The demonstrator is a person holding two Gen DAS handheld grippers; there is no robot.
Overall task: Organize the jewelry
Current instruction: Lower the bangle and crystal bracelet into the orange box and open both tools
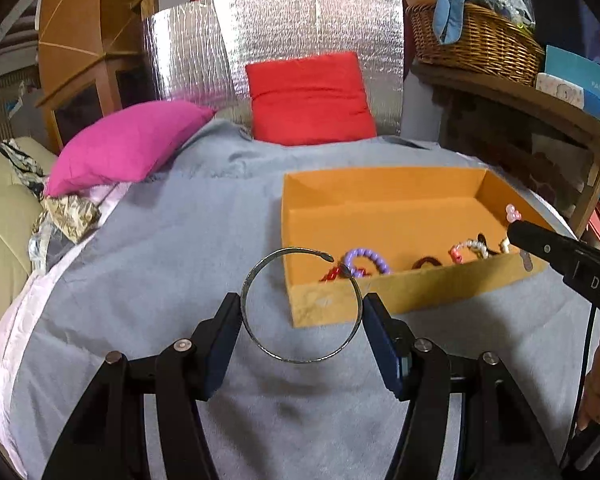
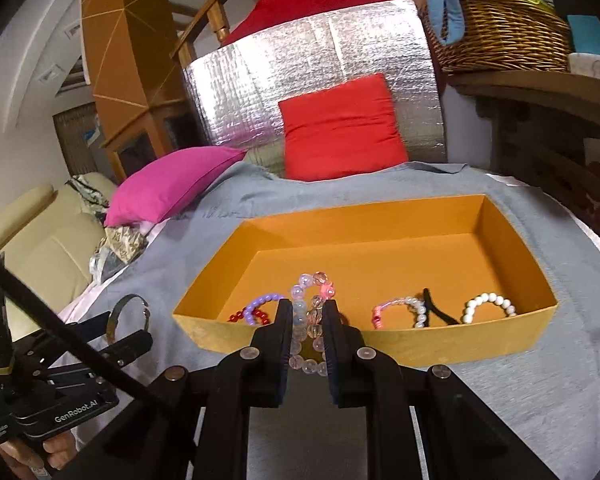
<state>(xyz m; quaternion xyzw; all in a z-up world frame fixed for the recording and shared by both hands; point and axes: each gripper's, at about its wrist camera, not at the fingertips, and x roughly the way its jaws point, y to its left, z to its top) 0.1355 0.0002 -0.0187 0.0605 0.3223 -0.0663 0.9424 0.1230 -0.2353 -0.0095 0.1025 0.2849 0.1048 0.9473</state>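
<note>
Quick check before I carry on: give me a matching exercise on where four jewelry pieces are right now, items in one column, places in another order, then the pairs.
Items:
1. silver bangle
2. clear and pink bead bracelet
3. white pearl bracelet
4. purple bead bracelet

Places:
A. in the orange box, right end in the right wrist view
B. between the left gripper pads
C. in the orange box, left end
D. clamped in the right gripper

Pairs: 1-B, 2-D, 3-A, 4-C

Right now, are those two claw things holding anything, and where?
Yes. The left gripper clamps a silver bangle across its opposite sides. The right gripper pinches a clear-and-pink bead bracelet around its middle.
</note>
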